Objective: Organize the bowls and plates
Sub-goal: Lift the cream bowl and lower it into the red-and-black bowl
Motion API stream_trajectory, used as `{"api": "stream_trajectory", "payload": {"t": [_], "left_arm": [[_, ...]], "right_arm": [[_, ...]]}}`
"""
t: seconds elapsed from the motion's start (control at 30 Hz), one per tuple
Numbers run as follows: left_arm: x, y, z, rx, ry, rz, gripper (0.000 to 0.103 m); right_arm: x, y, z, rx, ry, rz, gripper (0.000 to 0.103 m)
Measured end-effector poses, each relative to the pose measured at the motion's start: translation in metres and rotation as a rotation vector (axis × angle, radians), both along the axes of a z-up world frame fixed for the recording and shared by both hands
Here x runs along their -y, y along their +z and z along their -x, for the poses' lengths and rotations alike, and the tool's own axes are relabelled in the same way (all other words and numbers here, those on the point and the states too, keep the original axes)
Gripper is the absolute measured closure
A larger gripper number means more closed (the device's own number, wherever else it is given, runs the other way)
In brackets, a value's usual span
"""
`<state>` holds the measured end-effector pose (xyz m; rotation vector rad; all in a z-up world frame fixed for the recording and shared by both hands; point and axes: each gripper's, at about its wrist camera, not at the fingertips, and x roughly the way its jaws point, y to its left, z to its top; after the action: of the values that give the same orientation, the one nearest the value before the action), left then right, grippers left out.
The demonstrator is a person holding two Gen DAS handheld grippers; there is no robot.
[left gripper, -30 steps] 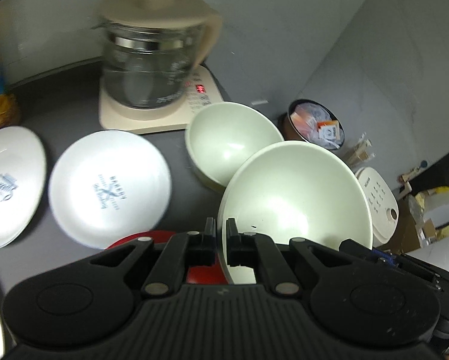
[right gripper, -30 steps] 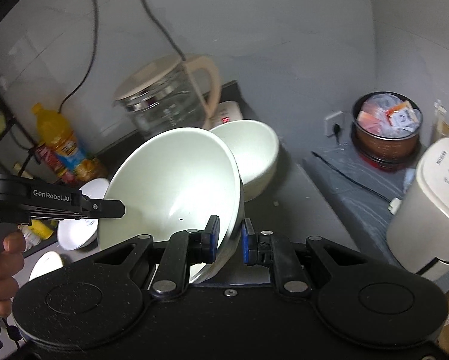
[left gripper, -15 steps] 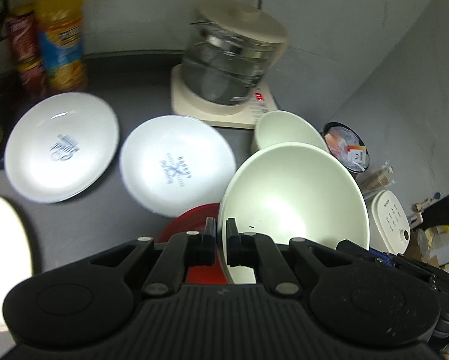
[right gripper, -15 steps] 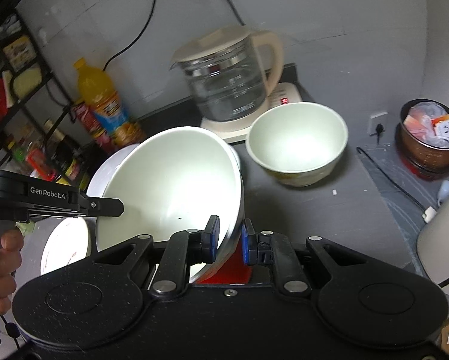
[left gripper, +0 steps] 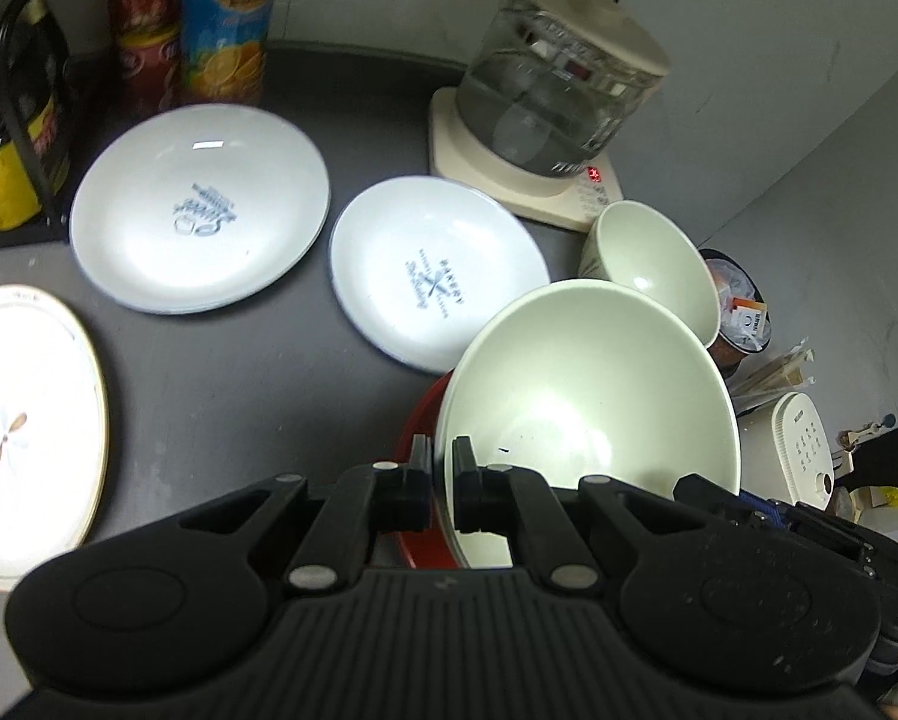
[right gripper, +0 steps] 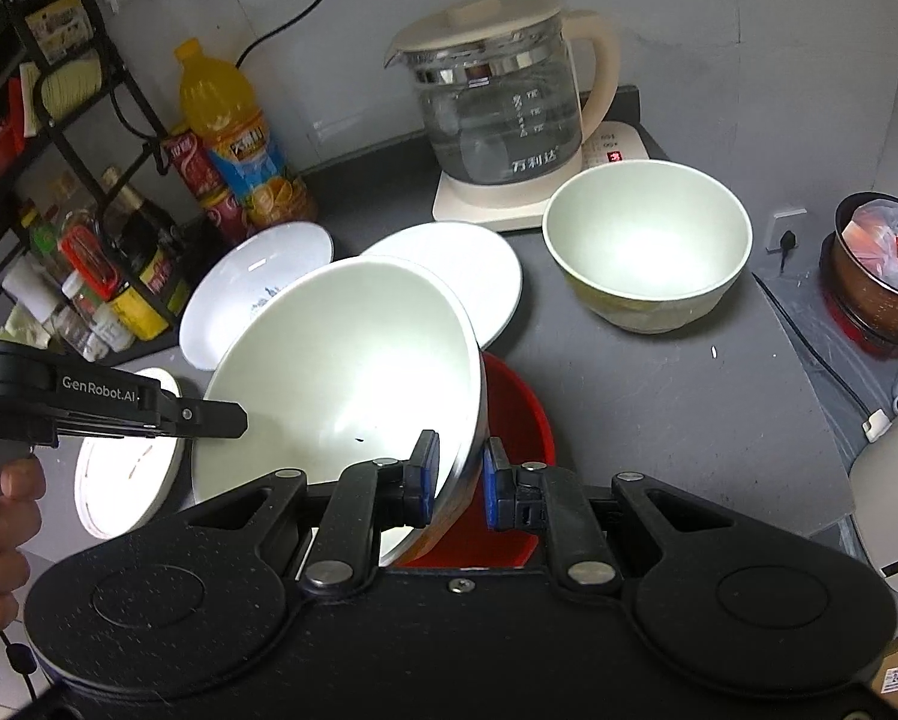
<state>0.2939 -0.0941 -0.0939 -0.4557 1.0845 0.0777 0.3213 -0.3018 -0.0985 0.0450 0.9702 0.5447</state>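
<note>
Both our grippers, left (left gripper: 443, 468) and right (right gripper: 459, 474), pinch the big bowl (right gripper: 341, 372); plates (left gripper: 200, 210) lie unstacked.

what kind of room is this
Probably a home kitchen counter: a glass electric kettle on its base, plates and a bowl on the dark countertop, and a rack of sauce bottles.

Big bowl (right gripper: 341, 372) over red dish (right gripper: 517, 414) — two plates (left gripper: 200, 210) behind-left, small bowl (right gripper: 646, 240) w/ kettle (right gripper: 496, 114) behind-right.
</note>
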Motion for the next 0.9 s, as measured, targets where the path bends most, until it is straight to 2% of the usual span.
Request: {"api": "stream_trajectory", "payload": {"t": [0.57, 0.9], "left_arm": [[-0.003, -0.035, 0.0, -0.1, 0.021, 0.053, 0.098], [-0.003, -0.036, -0.004, -0.101, 0.012, 0.038, 0.098]], "right_arm": [[-0.008, -0.014, -0.005, -0.041, 0.01, 0.054, 0.089], [-0.007, -0.019, -0.008, -0.045, -0.01, 0.061, 0.09]]}}
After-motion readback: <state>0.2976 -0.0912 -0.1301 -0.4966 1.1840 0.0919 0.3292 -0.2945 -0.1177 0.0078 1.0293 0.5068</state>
